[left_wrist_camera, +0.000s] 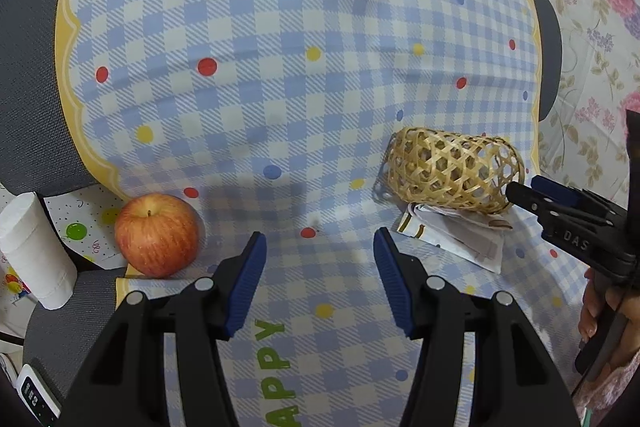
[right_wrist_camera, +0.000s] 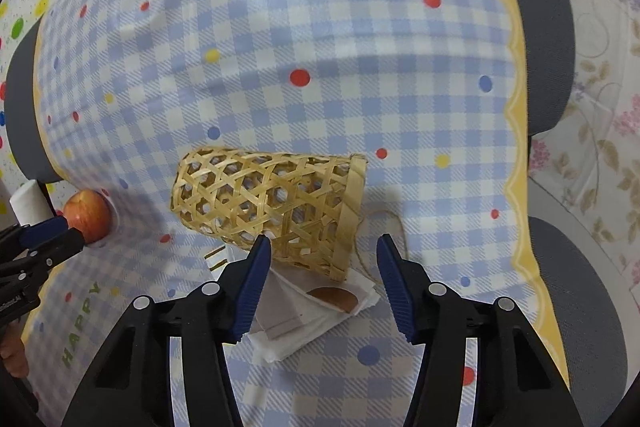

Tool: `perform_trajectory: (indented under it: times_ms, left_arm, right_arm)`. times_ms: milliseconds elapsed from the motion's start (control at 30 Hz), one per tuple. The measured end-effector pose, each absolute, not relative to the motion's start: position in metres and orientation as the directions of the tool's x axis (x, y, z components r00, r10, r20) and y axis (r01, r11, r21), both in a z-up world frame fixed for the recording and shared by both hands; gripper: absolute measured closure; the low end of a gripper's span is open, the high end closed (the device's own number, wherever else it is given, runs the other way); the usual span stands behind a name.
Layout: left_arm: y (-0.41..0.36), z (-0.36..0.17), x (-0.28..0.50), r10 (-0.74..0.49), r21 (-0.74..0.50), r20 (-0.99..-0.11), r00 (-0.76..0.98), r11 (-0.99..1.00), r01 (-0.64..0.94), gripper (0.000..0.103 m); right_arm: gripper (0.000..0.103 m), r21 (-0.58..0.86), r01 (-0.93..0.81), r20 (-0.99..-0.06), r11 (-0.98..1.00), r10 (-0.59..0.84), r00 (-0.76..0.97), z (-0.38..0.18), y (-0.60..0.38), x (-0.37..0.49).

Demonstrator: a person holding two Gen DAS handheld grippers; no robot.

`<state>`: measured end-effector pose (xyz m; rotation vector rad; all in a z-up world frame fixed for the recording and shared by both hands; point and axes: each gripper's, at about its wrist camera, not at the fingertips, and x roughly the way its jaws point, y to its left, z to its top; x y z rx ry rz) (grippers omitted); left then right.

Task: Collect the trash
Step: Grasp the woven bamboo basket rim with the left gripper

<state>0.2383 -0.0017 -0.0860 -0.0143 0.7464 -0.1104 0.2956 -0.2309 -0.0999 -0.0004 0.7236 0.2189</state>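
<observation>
A woven bamboo basket (right_wrist_camera: pixel 272 209) lies on its side on the blue checked cloth, its open rim toward the right in the right wrist view. It rests partly on a flat white paper wrapper (right_wrist_camera: pixel 316 311) with a brown mark. My right gripper (right_wrist_camera: pixel 322 247) is open just in front of the basket's rim, above the wrapper. In the left wrist view the basket (left_wrist_camera: pixel 452 171) and wrapper (left_wrist_camera: pixel 456 233) lie to the right. My left gripper (left_wrist_camera: pixel 318 243) is open and empty over bare cloth. The right gripper (left_wrist_camera: pixel 520 189) shows beside the basket.
A red apple (left_wrist_camera: pixel 158 235) sits at the cloth's left edge; it also shows in the right wrist view (right_wrist_camera: pixel 88 215). A white paper roll (left_wrist_camera: pixel 34 251) stands left of it. Grey cushions (right_wrist_camera: pixel 536 39) border the cloth. A string (right_wrist_camera: pixel 394 227) trails from the basket.
</observation>
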Motion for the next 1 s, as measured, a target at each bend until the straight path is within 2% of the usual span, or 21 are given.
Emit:
perform_trajectory:
  times_ms: [67,167,233,367,433,567,700,1000]
  left_arm:
    - [0.0,-0.087,0.239,-0.1,-0.052,-0.68,0.727,0.995,0.088,0.049]
    - [0.005,-0.087,0.236,-0.093,-0.054,-0.681,0.727,0.996,0.076,0.049]
    - [0.009,-0.087,0.233,-0.084,-0.05,-0.68,0.728,0.996,0.068,0.049]
    - [0.016,-0.083,0.226,-0.073,-0.053,-0.679,0.731,0.997,0.05,0.049]
    - [0.019,-0.08,0.222,-0.071,-0.054,-0.675,0.734,0.997,0.048,0.049]
    - [0.018,-0.075,0.212,-0.083,-0.062,-0.67,0.738,0.996,0.056,0.049]
    - [0.003,-0.073,0.206,-0.113,-0.07,-0.667,0.737,0.994,0.088,0.049]
    - [-0.054,-0.082,0.208,-0.202,-0.086,-0.668,0.717,0.977,0.195,0.049]
  right_arm:
    - [0.047,0.078,-0.201,-0.674,0.976,0.2,0.711,-0.105,-0.229,0.302]
    - [0.057,0.091,-0.227,-0.689,0.97,0.226,0.689,-0.106,-0.222,0.301]
    - [0.058,0.098,-0.256,-0.683,0.962,0.253,0.685,-0.103,-0.214,0.294]
    - [0.059,0.181,-0.402,-0.672,0.898,0.411,0.616,-0.095,-0.187,0.267]
    - [0.058,0.178,-0.453,-0.66,0.874,0.448,0.603,-0.088,-0.176,0.249]
    - [0.054,0.116,-0.46,-0.652,0.88,0.417,0.634,-0.077,-0.169,0.221]
    - [0.053,0.048,-0.378,-0.633,0.925,0.32,0.705,-0.068,-0.189,0.204]
    - [0.053,0.033,-0.193,-0.61,0.981,0.172,0.773,-0.063,-0.25,0.198]
